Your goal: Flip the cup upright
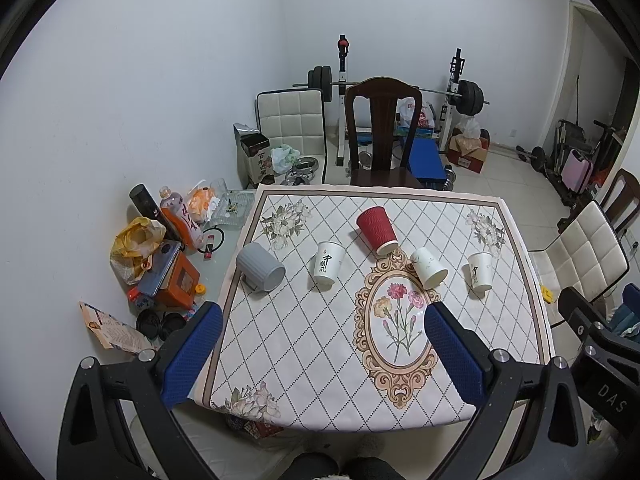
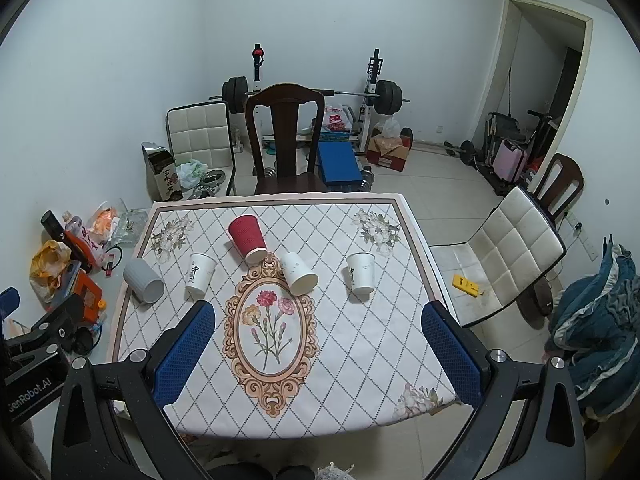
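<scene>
both my grippers, left [image 1: 324, 354] and right [image 2: 318, 352], hang wide apart above the table [image 2: 360, 360]; red cup [image 2: 247, 238] looks tipped, i think.

5 cups [image 1: 329, 267] in row on table [image 1: 304, 360], chair [image 1: 382, 132] behind.

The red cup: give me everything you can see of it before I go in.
The red cup is a ribbed, paper-looking cup with a pale rim. It appears to lie tipped over, its closed base toward the far chair and its mouth toward the camera. It rests on the patterned tablecloth, mid-table, its rim at the top of the oval floral frame. Nothing touches it; the nearest white cup lies just beside it, apart. Both grippers are well short of it.
</scene>
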`<state>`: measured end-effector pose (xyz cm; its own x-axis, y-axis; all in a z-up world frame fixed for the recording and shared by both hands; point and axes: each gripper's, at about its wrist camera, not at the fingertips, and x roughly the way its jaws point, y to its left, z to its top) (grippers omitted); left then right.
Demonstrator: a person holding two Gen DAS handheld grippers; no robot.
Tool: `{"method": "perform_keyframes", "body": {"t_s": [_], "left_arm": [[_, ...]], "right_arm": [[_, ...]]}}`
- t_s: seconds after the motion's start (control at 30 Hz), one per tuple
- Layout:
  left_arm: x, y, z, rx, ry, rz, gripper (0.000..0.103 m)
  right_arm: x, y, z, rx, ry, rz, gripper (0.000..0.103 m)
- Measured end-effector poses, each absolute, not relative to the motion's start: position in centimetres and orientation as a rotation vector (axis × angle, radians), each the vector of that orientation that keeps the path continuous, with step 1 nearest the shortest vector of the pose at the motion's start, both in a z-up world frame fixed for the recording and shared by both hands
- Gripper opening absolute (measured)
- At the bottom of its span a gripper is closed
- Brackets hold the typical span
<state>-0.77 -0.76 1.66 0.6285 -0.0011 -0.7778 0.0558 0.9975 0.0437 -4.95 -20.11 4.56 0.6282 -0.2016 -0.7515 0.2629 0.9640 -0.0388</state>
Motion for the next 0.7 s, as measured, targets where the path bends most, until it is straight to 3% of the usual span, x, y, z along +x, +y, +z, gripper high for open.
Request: {"method": "perform_keyframes", "body": {"t_s": [0.27,0.4,0.7], "left_arm": [[-0.1,-1.0,1.8,0.057,0.907,-0.008,0.103],[1.7,-1.7,-1.2,0.059,0.943,0.044,0.103],[6.7,-1.2,-11.7,0.179,1.142,0.138,0.103]], "right_arm": [[-4.2,-20.7,4.0,0.086,0.861,-0.243,0.103],[-3.1,-22.0,2.5,0.090,0.889,-0.224,0.103],[2.0,-23.0,-8.9,0.078,1.118,-0.188,0.103]]}}
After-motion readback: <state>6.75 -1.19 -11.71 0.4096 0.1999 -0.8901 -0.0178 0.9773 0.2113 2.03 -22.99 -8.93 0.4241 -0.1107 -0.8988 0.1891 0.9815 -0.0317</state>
